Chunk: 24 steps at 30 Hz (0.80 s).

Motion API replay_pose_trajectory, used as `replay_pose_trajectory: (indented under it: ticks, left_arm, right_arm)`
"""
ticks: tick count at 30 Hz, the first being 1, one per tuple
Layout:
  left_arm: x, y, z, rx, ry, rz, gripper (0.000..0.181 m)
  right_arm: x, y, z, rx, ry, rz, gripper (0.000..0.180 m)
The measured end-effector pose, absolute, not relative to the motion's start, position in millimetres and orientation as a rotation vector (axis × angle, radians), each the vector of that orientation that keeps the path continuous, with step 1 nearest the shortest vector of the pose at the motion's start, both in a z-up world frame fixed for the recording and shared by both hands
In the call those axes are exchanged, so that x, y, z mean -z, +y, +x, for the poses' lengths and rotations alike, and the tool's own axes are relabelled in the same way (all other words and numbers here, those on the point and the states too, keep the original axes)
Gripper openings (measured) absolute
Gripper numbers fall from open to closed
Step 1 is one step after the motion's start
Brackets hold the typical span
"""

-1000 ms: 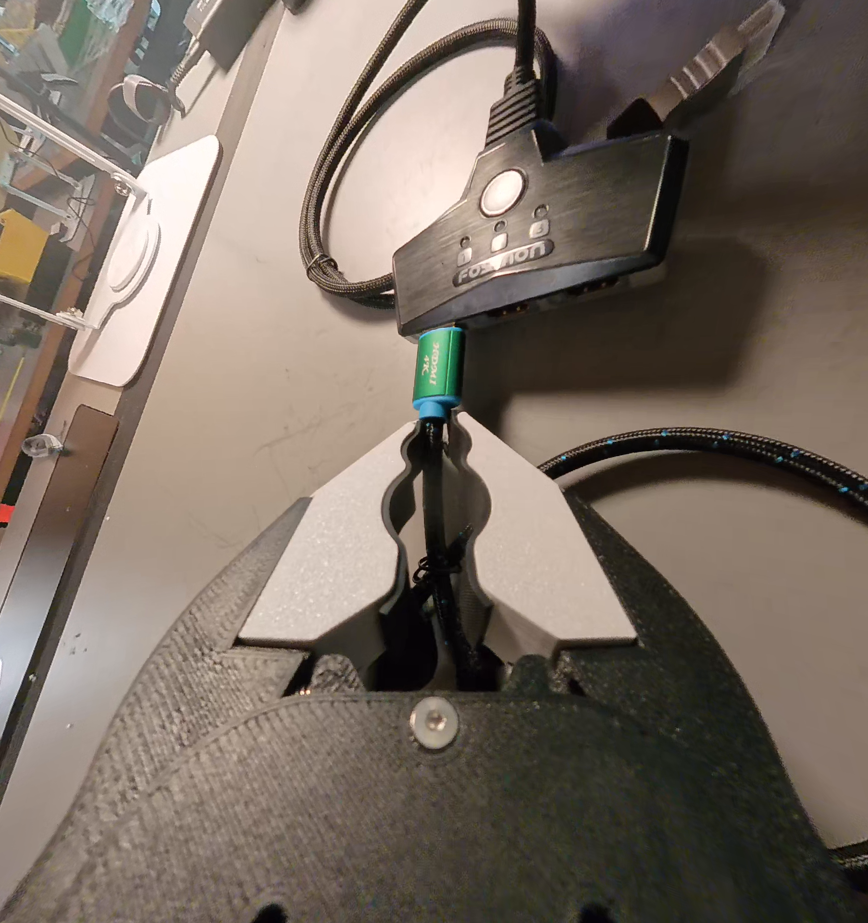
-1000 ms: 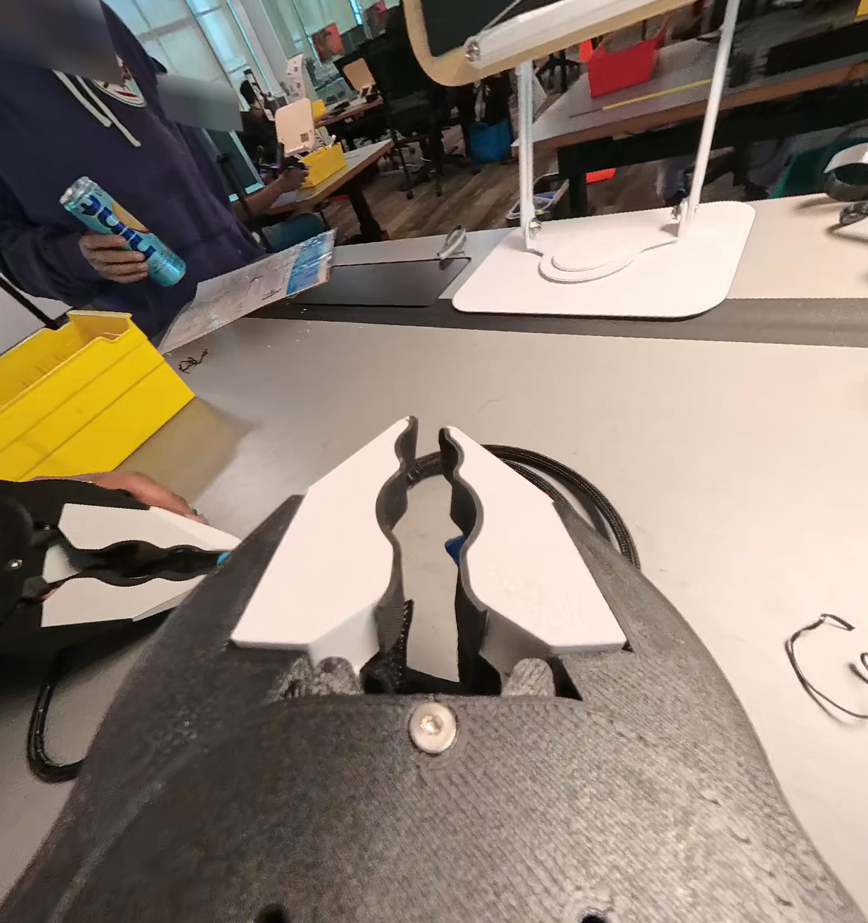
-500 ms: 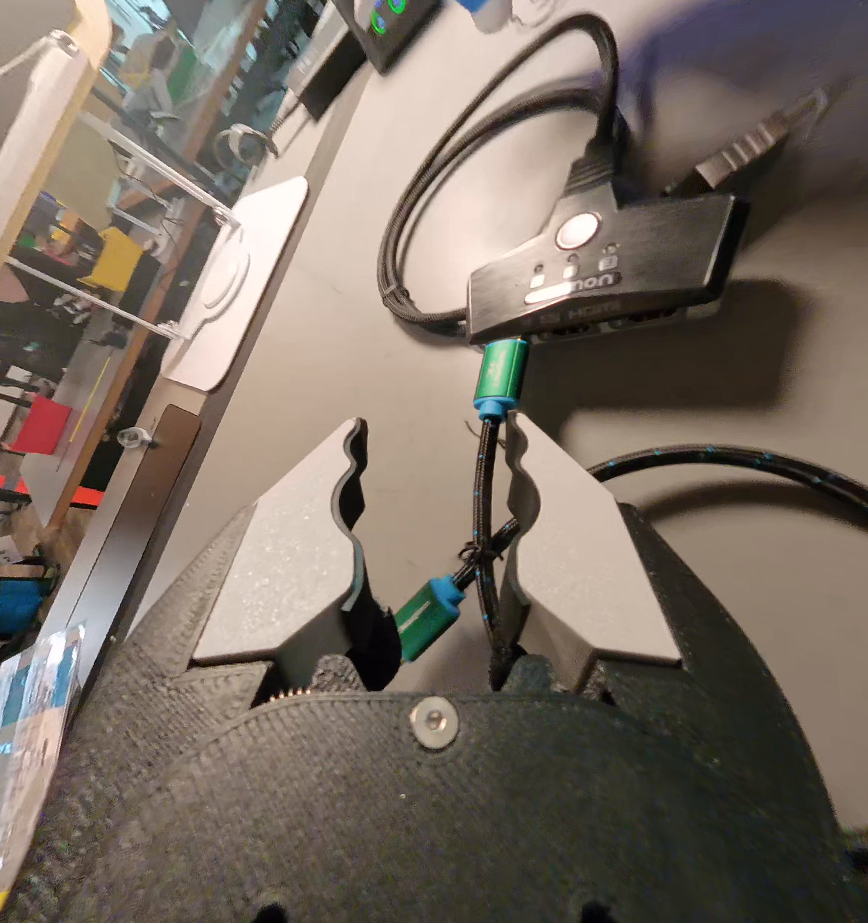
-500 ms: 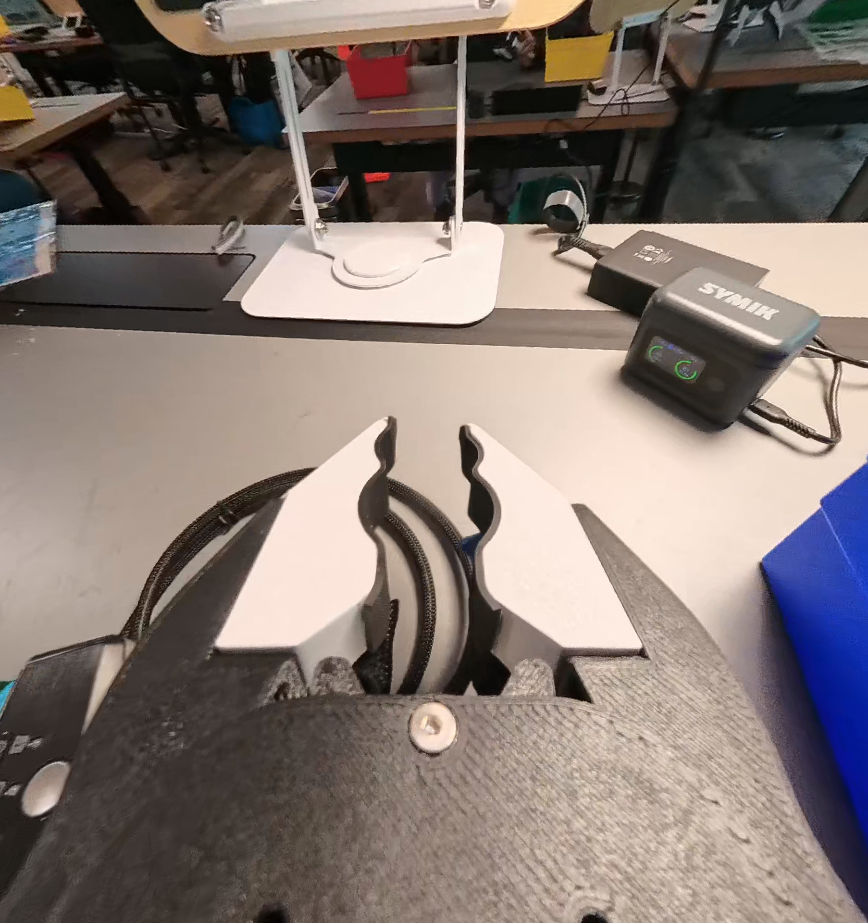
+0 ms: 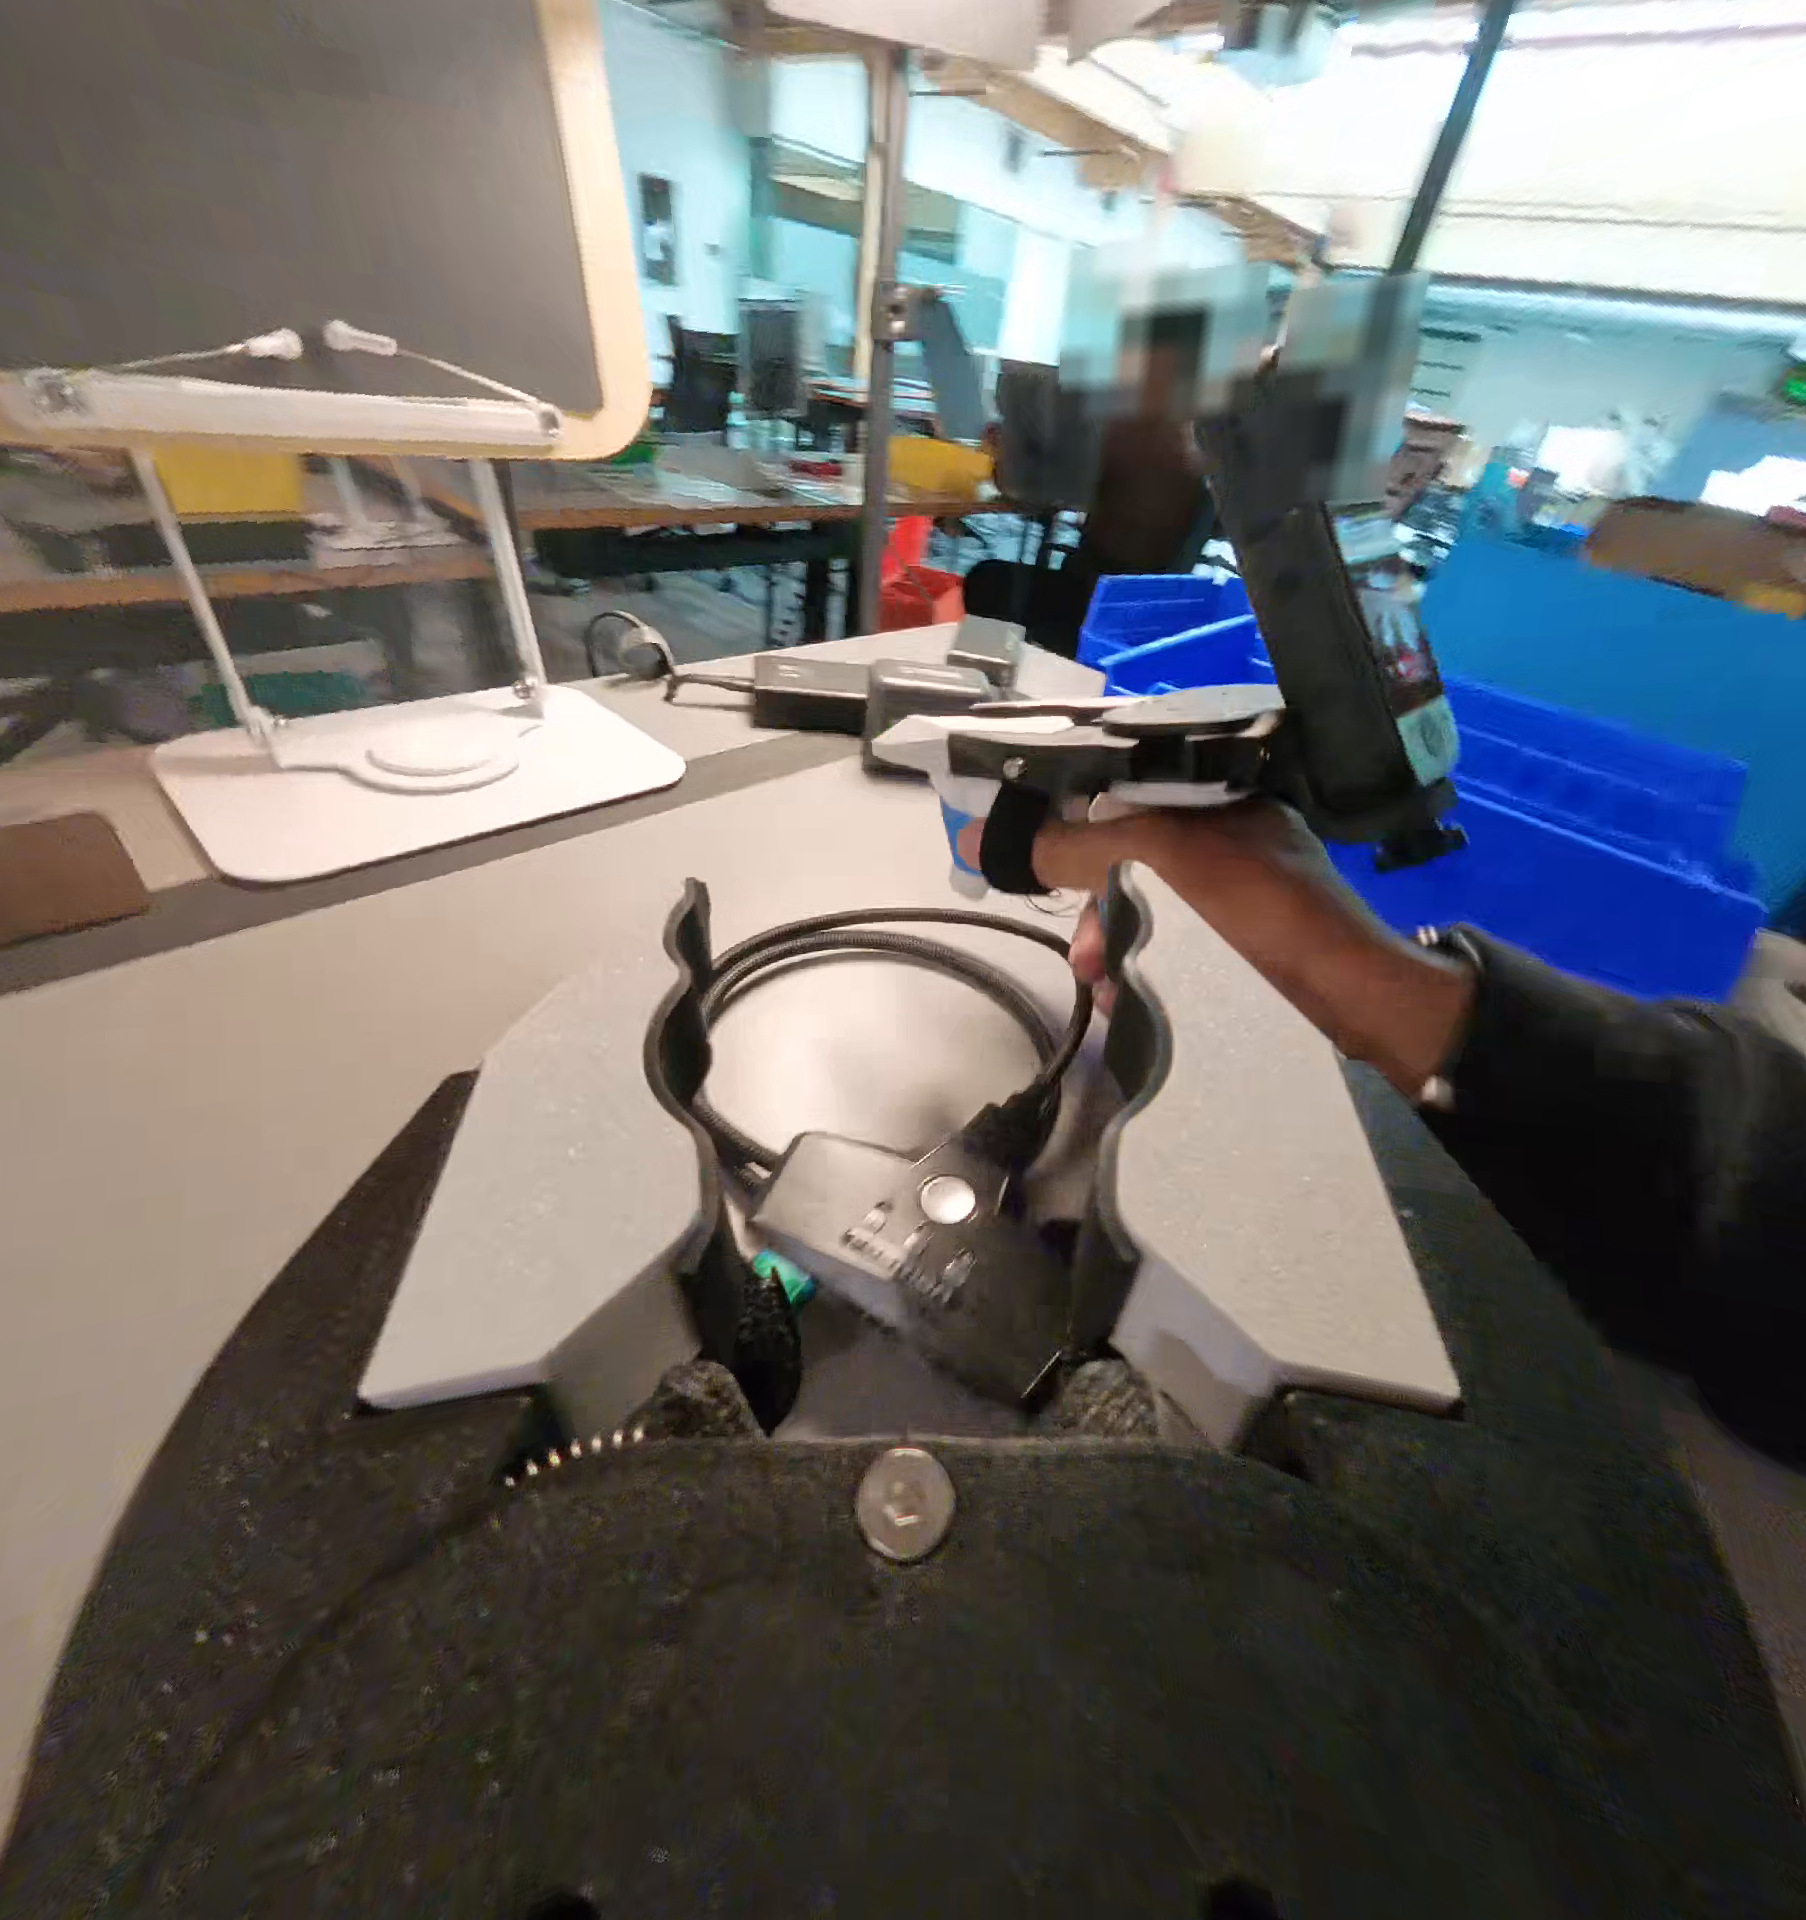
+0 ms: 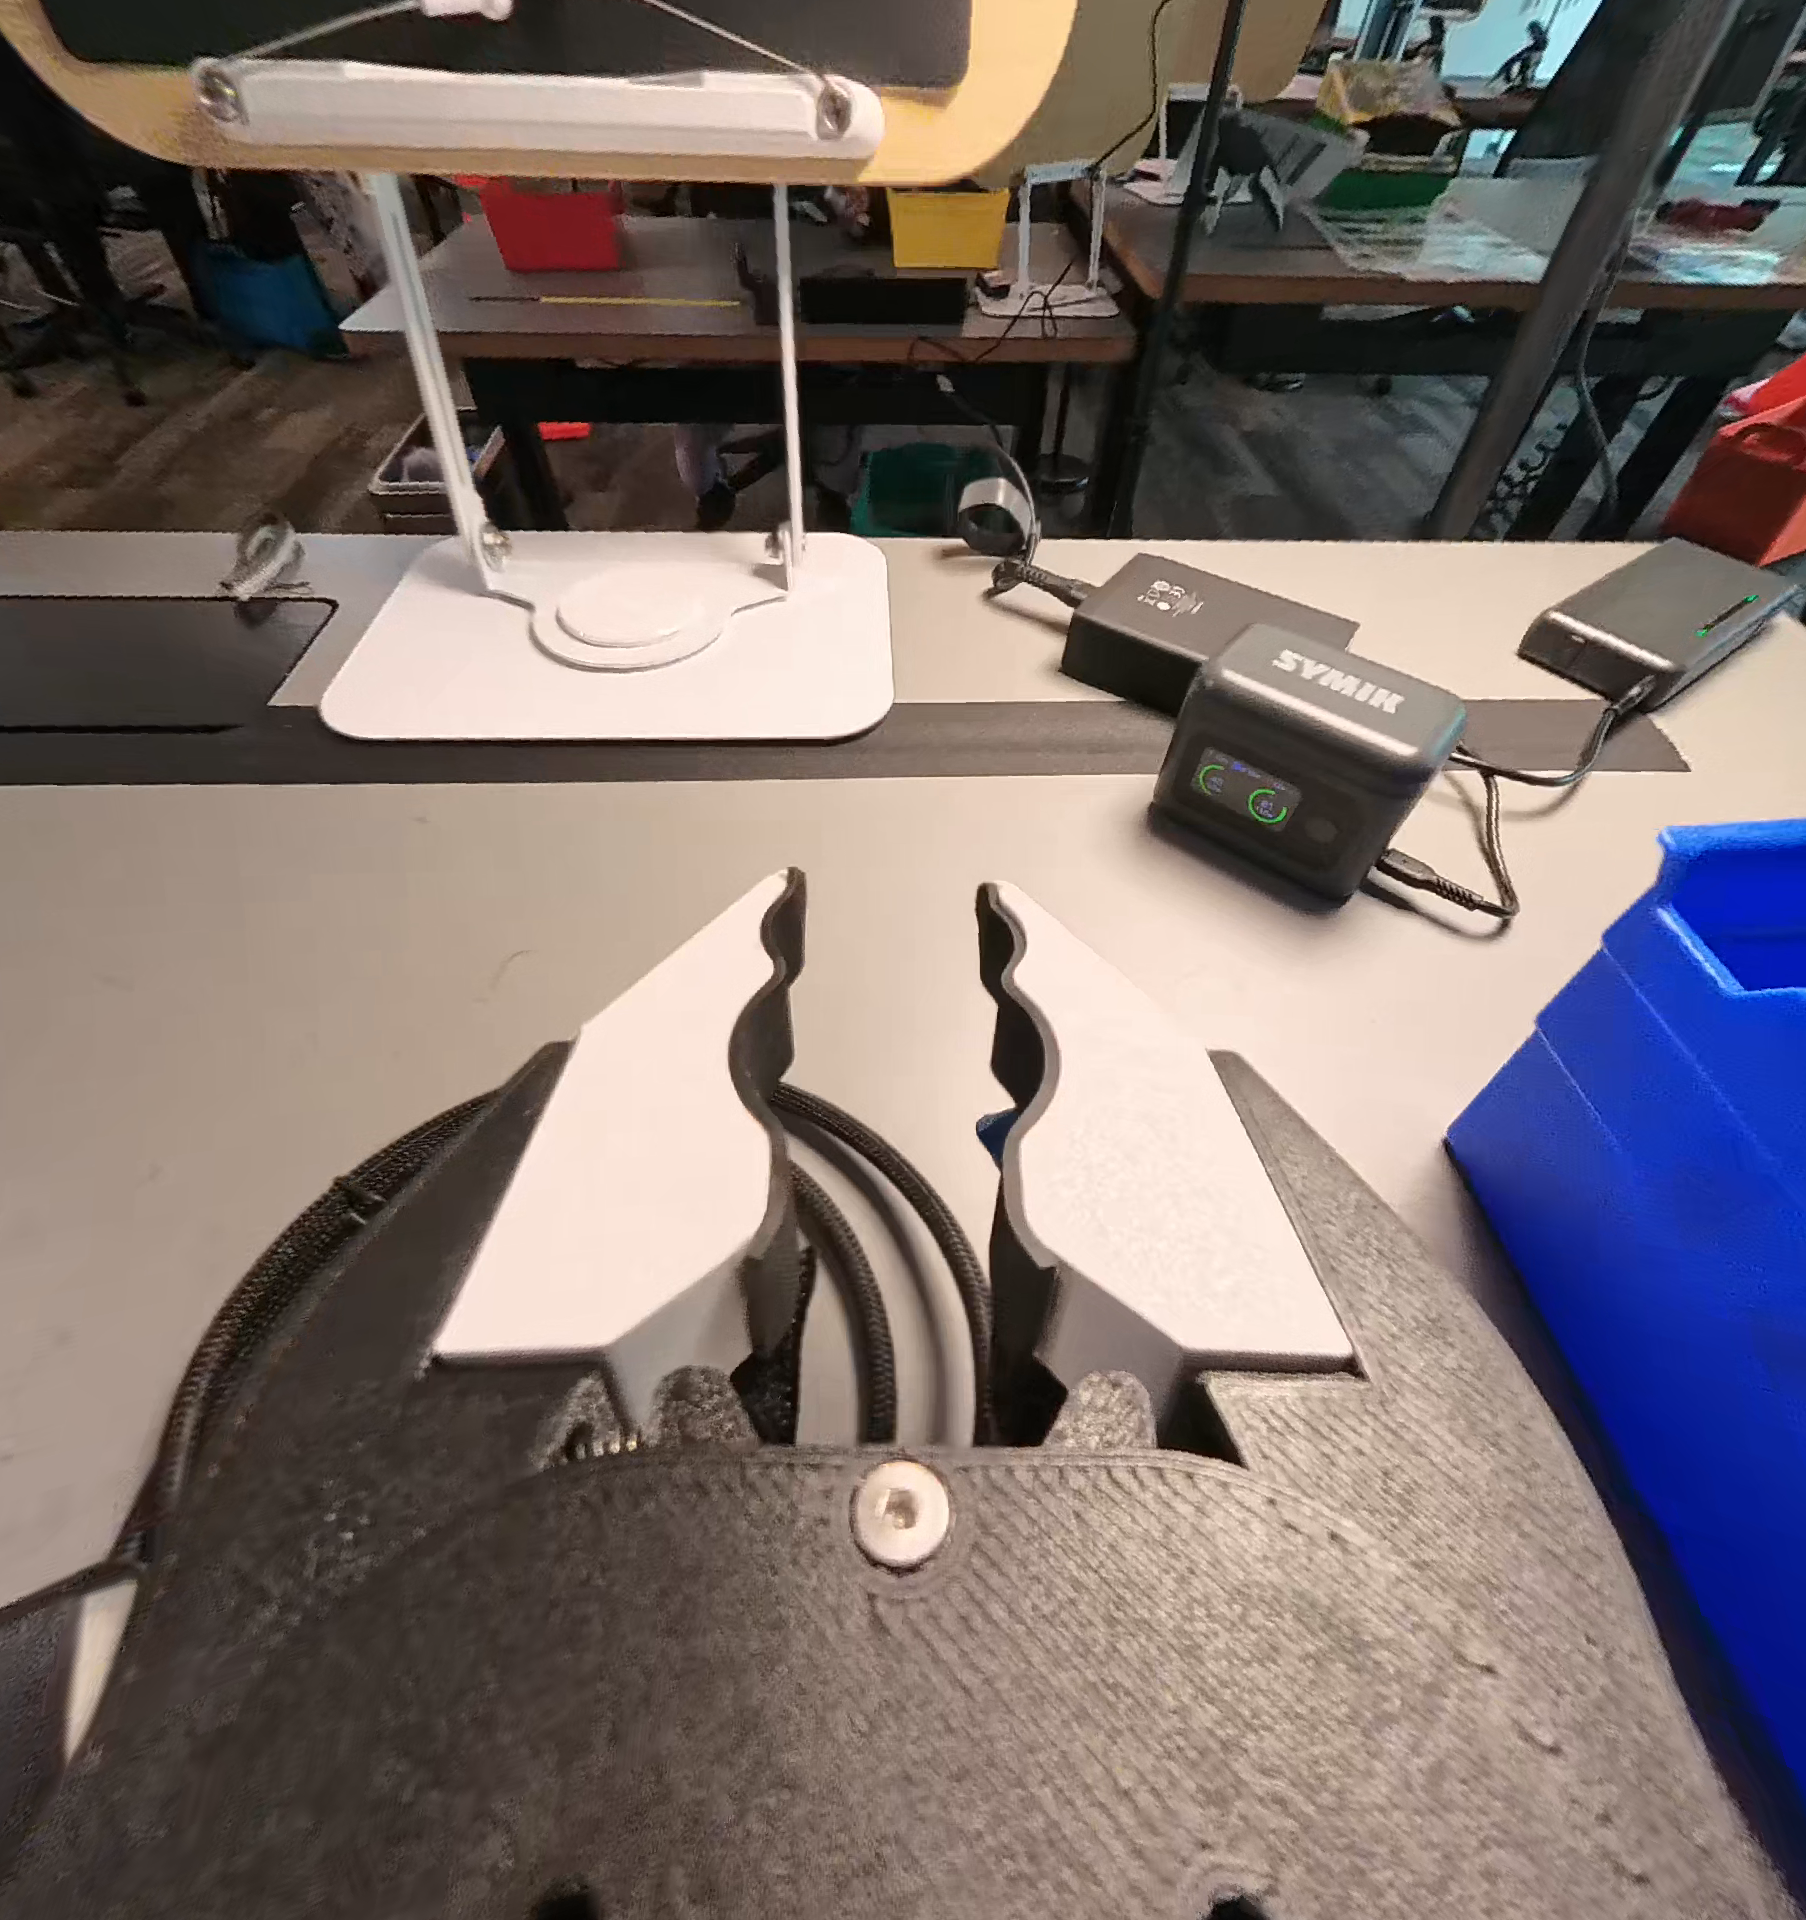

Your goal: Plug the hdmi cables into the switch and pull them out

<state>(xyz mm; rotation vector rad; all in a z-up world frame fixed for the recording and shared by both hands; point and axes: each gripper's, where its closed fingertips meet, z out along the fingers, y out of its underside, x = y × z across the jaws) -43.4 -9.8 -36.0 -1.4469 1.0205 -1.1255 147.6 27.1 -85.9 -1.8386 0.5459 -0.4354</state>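
The black HDMI switch (image 5: 909,1268) lies on the grey table, low between the fingers of my left gripper (image 5: 909,935), which is wide open and empty. A green plug (image 5: 787,1262) shows at the switch's near left edge. The switch's black braided cable (image 5: 878,925) loops away behind it. My right gripper (image 6: 888,894) is open and empty above the same cable loop (image 6: 857,1299). In the left wrist view it hangs in a hand (image 5: 1086,748) above the table at the right. A small blue piece (image 6: 987,1127) shows beside its right finger.
A white stand base (image 6: 608,665) with a board above it stands at the back. A dark power unit (image 6: 1304,758) and chargers (image 6: 1190,613) sit at the back right. Blue bins (image 6: 1657,1195) stand at the right. A person (image 5: 1138,499) stands far behind. The gap from one gripper's tips to the other's is roughly 20 cm.
My left gripper opened, let go of the green plug's cable, and swung up to look across the table, with the switch now between its fingers. My right gripper opened wider and turned right.
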Motion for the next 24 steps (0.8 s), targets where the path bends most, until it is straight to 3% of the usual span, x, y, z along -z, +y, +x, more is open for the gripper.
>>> replay_pose_trajectory:
  ticks: [5, 24]
  left_arm:
    - [67, -26, -9, 1.123, 0.948, -1.689, 0.077]
    - [74, -27, -1, 1.665, 0.698, -1.929, 0.075]
  right_arm:
    - [74, 34, 130, 0.472, 0.531, -1.799, 0.038]
    - [60, 37, 106, 0.497, 0.491, -1.733, 0.044]
